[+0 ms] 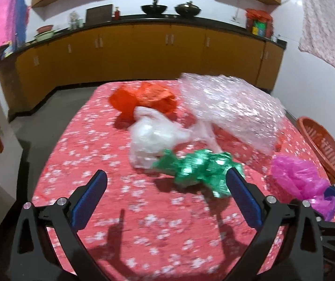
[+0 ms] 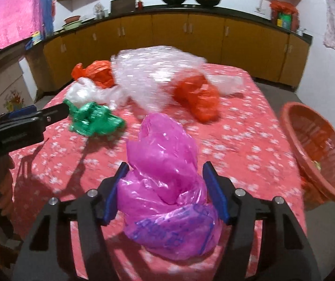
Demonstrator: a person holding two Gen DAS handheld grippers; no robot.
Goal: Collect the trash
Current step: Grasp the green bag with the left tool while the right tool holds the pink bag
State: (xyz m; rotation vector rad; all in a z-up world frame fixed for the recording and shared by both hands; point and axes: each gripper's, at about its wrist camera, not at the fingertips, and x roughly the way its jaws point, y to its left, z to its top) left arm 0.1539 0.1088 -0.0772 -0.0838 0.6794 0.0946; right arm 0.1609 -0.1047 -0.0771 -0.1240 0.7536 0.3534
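- Plainly, every piece of trash here is thin plastic film: light, soft and crushable, nothing fragile, though slick enough to slide out of a loose pinch.
- At the lower centre of the right wrist view the pink bag [image 2: 165,187] sits bunched between the blue pads of the right gripper [image 2: 165,194]; the film bulges against both pads, so I judge the jaws to be gripping it, only partly closed because the bundle is bulky.
- A hold across that thick, twisted lower wad looks best to me; the loose upper flap would likely stretch or slip.
- In the left wrist view the left gripper [image 1: 167,199] stands wide open with nothing between its pads, low in the frame, over the red flowered counter [image 1: 102,154].
- Just beyond its right pad lies the green foil wrapper [image 1: 198,171], crinkly and springy; it should be taken across its middle, where the folds are densest.
- Behind it, at frame centre, the white bag [image 1: 153,140] touches the green piece, with an orange bag [image 1: 144,100] further back.
- Upper right of centre is the bubble wrap [image 1: 233,107], the bulkiest item, airy and likely to spring back; an edge fold seems the surest hold.
- At the right edge of both views the red basket [image 2: 317,149] stands tilted, near the pink bag, presumably the place for the trash.
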